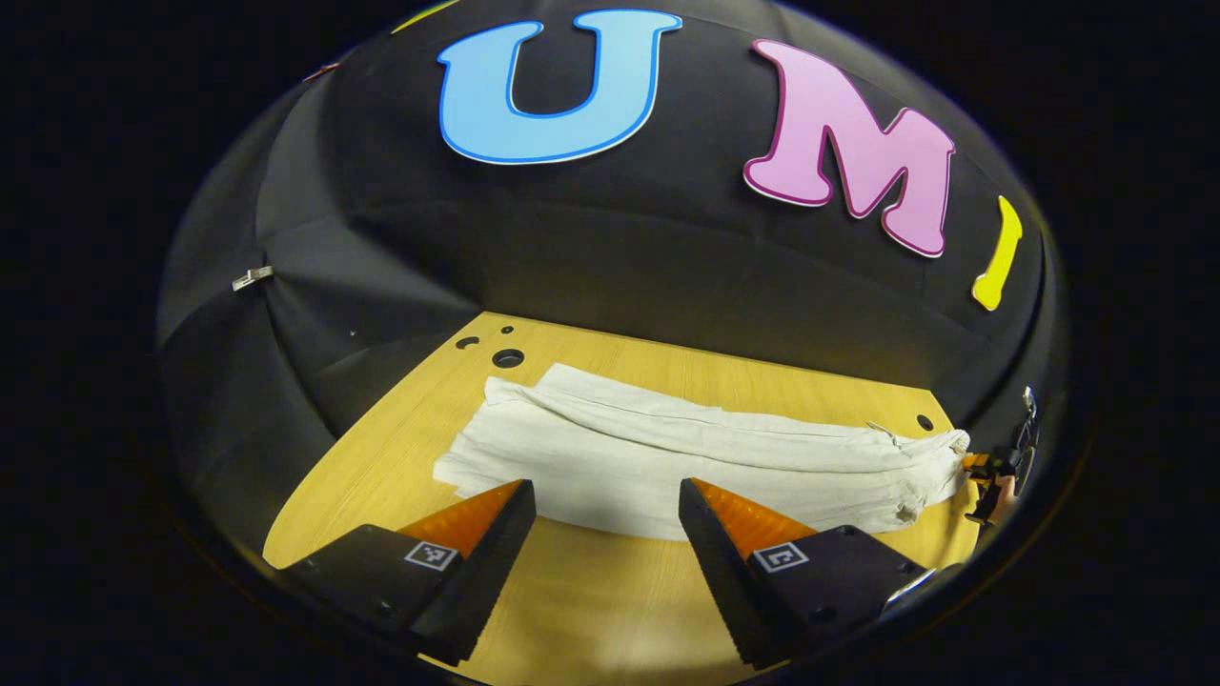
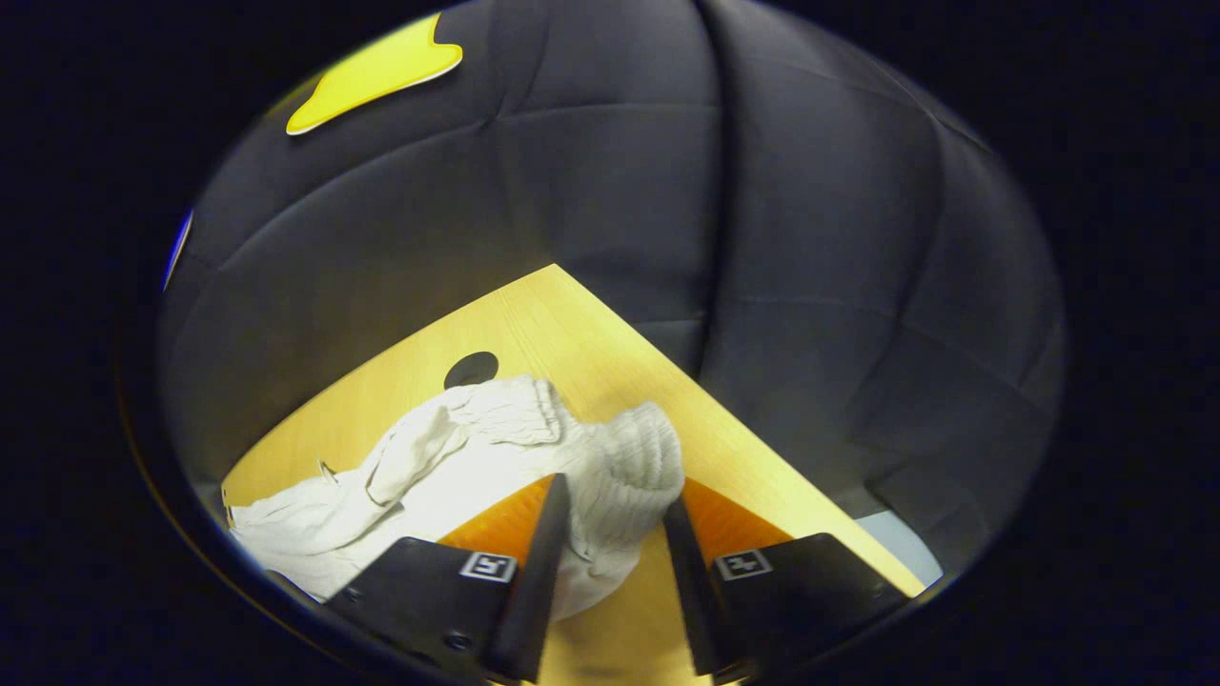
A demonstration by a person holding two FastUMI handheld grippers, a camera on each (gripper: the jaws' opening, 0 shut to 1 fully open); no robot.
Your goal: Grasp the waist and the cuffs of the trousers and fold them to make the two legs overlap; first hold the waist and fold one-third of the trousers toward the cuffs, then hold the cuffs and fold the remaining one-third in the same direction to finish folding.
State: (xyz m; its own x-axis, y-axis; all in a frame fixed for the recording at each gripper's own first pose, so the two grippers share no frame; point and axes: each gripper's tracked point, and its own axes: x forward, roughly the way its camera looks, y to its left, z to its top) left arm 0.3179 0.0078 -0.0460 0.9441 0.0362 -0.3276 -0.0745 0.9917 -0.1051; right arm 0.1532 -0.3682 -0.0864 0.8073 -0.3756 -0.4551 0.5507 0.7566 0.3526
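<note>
Trousers could slip free, since the right claw merely straddles the bunched waistband unclamped, while the left claw hangs apart above the tabletop.

No readable words, brands or numbers showing, small square coded marker tags sitting on gripper finger bases in both views, patterns not legible as text.

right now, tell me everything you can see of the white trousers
The white trousers, of soft crinkled cloth, lie stretched lengthwise across the light wooden table, legs side by side, hems toward the left claw, which hangs open near their edge. The gathered elastic waist is bunched between the right claw's fingers, not visibly clamped.
</note>
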